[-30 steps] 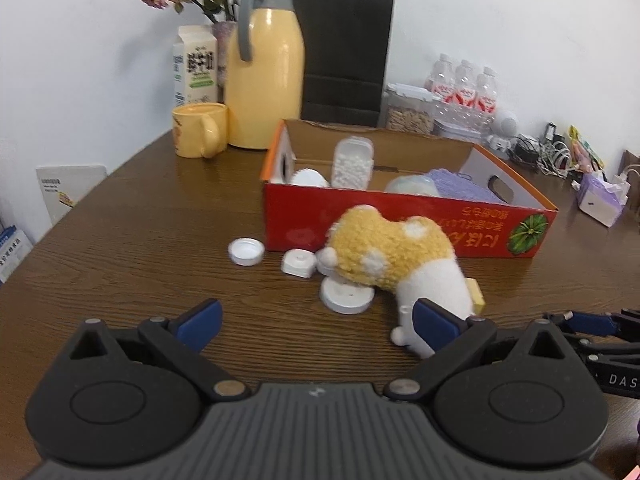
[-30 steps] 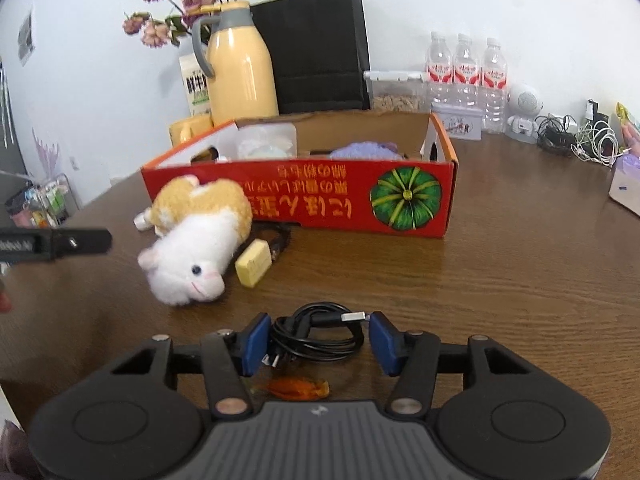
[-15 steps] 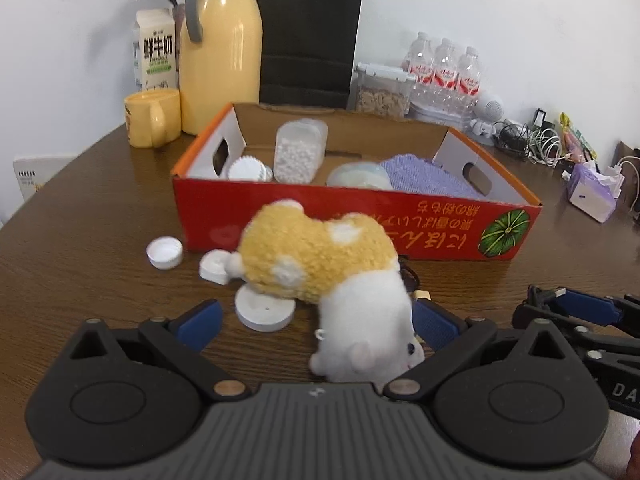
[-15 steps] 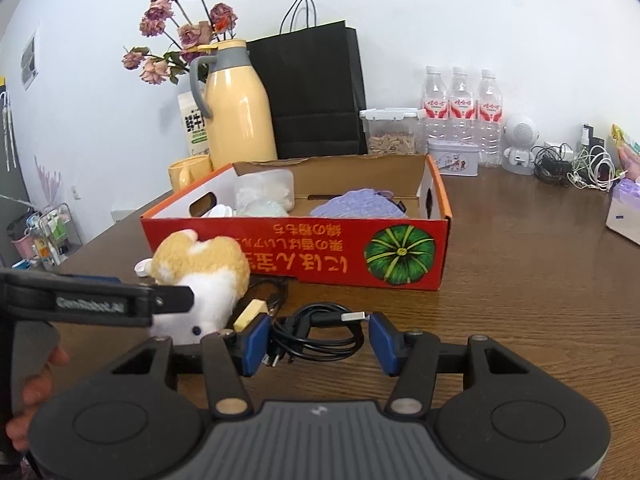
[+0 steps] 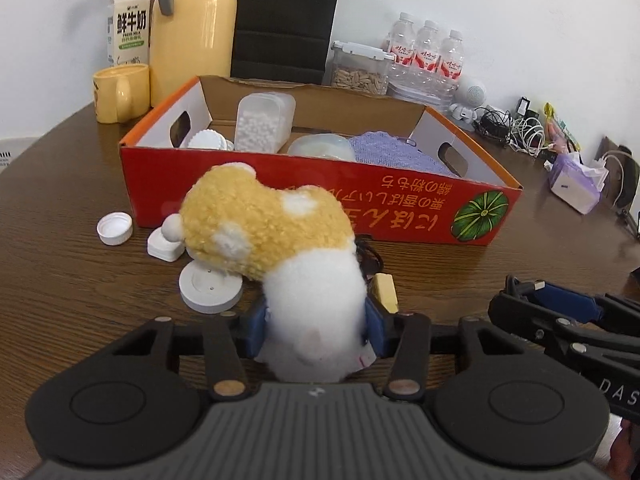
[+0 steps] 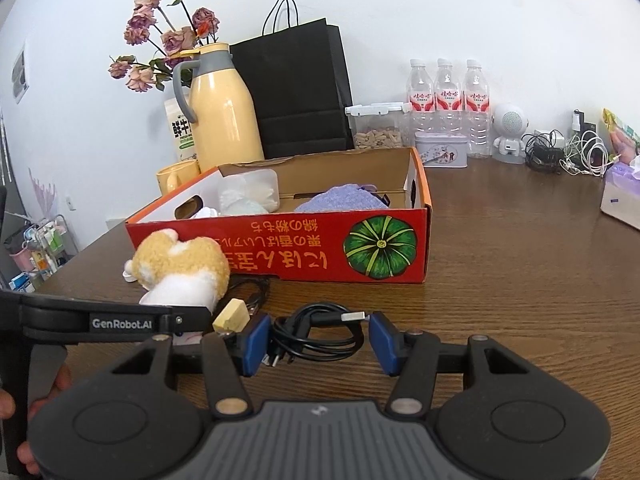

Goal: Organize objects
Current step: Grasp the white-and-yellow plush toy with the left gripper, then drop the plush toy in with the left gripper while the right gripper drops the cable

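A yellow-and-white plush toy (image 5: 272, 232) lies on the table in front of the red cardboard box (image 5: 400, 216). My left gripper (image 5: 316, 332) is closing on the toy's white end, and both blue pads press into the fur. In the right wrist view the toy (image 6: 184, 272) shows behind the left gripper's arm (image 6: 112, 322). My right gripper (image 6: 318, 342) is shut on a coiled black cable (image 6: 320, 340) just above the table. A small yellow block (image 5: 386, 290) lies beside the toy. The box holds a bead container (image 5: 264, 124) and a purple cloth (image 5: 396, 156).
A white disc (image 5: 210, 290), a small white piece (image 5: 164, 244) and a white cap (image 5: 115, 228) lie left of the toy. A yellow flask (image 5: 192, 28), mug (image 5: 120, 92), black bag (image 6: 296, 92) and water bottles (image 6: 448, 96) stand behind the box. A tissue box (image 5: 576, 188) sits far right.
My left gripper moved in over the plush toy and its wide-open jaws closed onto the toy's white end. The right gripper tilted up slightly, with the cable still between its pads.
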A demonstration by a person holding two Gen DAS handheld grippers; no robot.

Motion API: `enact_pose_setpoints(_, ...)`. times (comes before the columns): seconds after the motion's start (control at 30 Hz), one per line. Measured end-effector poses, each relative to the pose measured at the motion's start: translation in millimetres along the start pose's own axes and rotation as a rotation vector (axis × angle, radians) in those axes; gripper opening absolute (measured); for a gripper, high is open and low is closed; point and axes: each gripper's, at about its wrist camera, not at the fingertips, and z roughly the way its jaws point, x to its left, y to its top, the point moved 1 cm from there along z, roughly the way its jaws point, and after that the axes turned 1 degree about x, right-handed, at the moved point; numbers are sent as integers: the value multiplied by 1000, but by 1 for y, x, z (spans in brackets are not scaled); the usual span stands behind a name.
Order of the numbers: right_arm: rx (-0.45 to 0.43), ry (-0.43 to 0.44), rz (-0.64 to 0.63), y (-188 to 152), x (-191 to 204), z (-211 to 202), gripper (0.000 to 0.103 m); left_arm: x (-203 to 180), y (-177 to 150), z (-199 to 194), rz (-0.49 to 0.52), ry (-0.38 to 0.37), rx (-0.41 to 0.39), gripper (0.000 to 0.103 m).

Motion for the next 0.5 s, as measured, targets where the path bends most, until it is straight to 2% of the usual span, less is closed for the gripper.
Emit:
enact_pose_setpoints(0.3,-20,10,-7,3,2,-4,53,-1,6,-20,24,-22,-62,47)
enact_pose_setpoints(0.5,-53,19,-30,17,9,-6,53,-3,25,-36,35,-44,-119,47)
